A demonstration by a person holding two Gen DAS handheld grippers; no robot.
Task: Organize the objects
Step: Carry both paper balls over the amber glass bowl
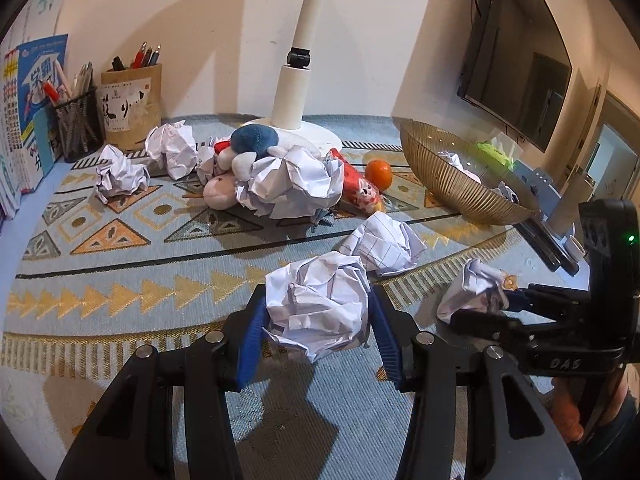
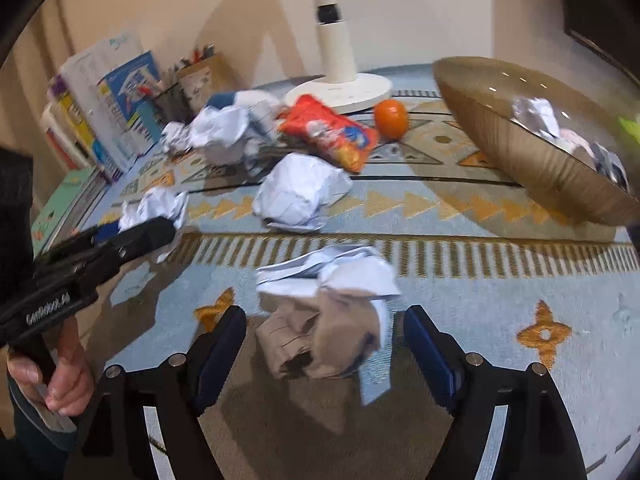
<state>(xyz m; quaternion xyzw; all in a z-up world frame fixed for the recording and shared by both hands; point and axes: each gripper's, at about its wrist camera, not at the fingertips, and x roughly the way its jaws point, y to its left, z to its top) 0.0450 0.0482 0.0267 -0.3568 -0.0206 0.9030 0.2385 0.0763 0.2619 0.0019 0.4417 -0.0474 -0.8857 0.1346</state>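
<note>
bench: patterned cloth (image 1: pixel 120 280), cream wall | left claw (image 1: pixel 318 332) pinching paper ball (image 1: pixel 320 304) | right claw (image 2: pixel 324 344) spread around crumpled paper (image 2: pixel 328 320), angled down

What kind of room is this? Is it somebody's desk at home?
Probably a study desk or table at home, though I can't be sure. Pen holders full of pens and workbooks stand against the wall, a screen hangs beside them, and a patterned cloth covers the top.

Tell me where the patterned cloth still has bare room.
Bare: the stretch of patterned cloth between the black mesh pen cup and the gripped paper ball. Crowded: around the white lamp base and gold ribbed bowl.
</note>
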